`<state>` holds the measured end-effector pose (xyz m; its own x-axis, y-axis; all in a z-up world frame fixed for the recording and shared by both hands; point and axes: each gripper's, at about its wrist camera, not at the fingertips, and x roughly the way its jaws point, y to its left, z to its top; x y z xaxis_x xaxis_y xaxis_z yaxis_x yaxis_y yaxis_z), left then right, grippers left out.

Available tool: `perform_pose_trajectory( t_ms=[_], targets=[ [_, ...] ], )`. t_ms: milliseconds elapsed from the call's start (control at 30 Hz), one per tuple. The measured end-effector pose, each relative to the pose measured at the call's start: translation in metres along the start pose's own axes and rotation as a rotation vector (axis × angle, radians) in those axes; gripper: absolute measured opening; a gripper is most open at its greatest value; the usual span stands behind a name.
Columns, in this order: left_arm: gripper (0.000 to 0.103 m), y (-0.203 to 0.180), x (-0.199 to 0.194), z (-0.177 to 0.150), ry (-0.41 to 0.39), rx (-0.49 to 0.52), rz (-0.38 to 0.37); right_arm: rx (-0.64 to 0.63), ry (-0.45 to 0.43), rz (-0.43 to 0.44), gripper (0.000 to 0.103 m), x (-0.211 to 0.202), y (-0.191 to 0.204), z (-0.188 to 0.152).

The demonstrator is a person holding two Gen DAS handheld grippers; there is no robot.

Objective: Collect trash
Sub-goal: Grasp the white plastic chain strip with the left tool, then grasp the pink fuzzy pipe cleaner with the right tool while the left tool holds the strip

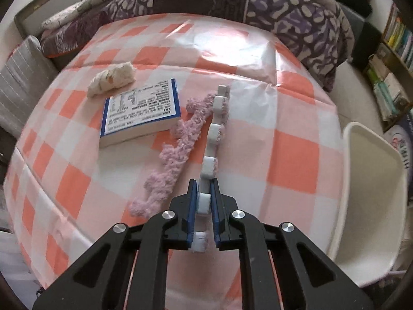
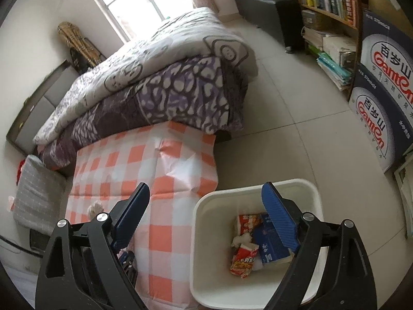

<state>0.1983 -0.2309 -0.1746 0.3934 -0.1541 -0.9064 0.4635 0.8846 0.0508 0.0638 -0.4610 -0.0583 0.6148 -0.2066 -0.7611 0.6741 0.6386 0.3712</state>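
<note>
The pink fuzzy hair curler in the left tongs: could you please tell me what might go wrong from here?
1. The left tongs pinch only the near end of the pink fuzzy hair curler; its long free end could sag or swing when lifted and nudge the book beside it.
2. It may not be trash; the crumpled tissue looks likelier.
3. The right tongs hang open over the white bin, possibly blocking a drop.

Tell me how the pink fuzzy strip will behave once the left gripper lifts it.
Probably floppy: the strip lies in loose bends on the tablecloth. Likely light, being fluffy yarn on white clips. The left gripper pinches only one end, so the rest may dangle and swing.
</note>
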Motion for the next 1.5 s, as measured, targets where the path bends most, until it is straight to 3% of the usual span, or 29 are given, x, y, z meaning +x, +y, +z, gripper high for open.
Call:
perform_pose_trajectory(
  t_ms=[233, 300, 500, 733, 933, 1133, 1200, 1233, 1267, 1333, 1500],
  targets=[
    [0.011, 0.061, -0.048, -0.017, 0.024, -0.186, -0.24, -0.074, 0.065, 0.016, 0.085, 0.02, 0.048, -0.025],
    [0.011, 0.08, -0.057, -0.025, 0.027, -0.234, -0.273, -0.102, 0.085, 0.023, 0.085, 0.026, 0.065, -0.035],
    [0.011, 0.133, -0.089, -0.046, -0.04, -0.333, -0.209, -0.193, 0.143, 0.019, 0.085, 0.047, 0.11, -0.068],
    [0.011, 0.194, -0.132, -0.065, -0.186, -0.453, -0.134, -0.279, 0.197, -0.037, 0.085, 0.092, 0.162, -0.11],
    [0.011, 0.229, -0.154, -0.078, -0.264, -0.494, -0.036, -0.352, 0.194, -0.12, 0.085, 0.13, 0.194, -0.14],
    [0.011, 0.258, -0.169, -0.088, -0.299, -0.538, -0.011, -0.427, 0.206, -0.207, 0.084, 0.167, 0.212, -0.165],
    [0.011, 0.264, -0.174, -0.089, -0.314, -0.542, 0.008, -0.425, 0.167, -0.199, 0.082, 0.167, 0.213, -0.167],
    [0.011, 0.266, -0.176, -0.09, -0.321, -0.543, 0.017, -0.429, 0.165, -0.192, 0.074, 0.166, 0.215, -0.168],
    [0.011, 0.267, -0.177, -0.091, -0.325, -0.544, 0.019, -0.438, 0.165, -0.169, 0.054, 0.164, 0.218, -0.168],
    [0.011, 0.271, -0.18, -0.093, -0.33, -0.548, 0.021, -0.48, 0.169, -0.148, 0.024, 0.161, 0.225, -0.17],
    [0.011, 0.273, -0.184, -0.094, -0.345, -0.557, 0.034, -0.471, 0.239, -0.052, 0.022, 0.149, 0.226, -0.174]
  ],
)
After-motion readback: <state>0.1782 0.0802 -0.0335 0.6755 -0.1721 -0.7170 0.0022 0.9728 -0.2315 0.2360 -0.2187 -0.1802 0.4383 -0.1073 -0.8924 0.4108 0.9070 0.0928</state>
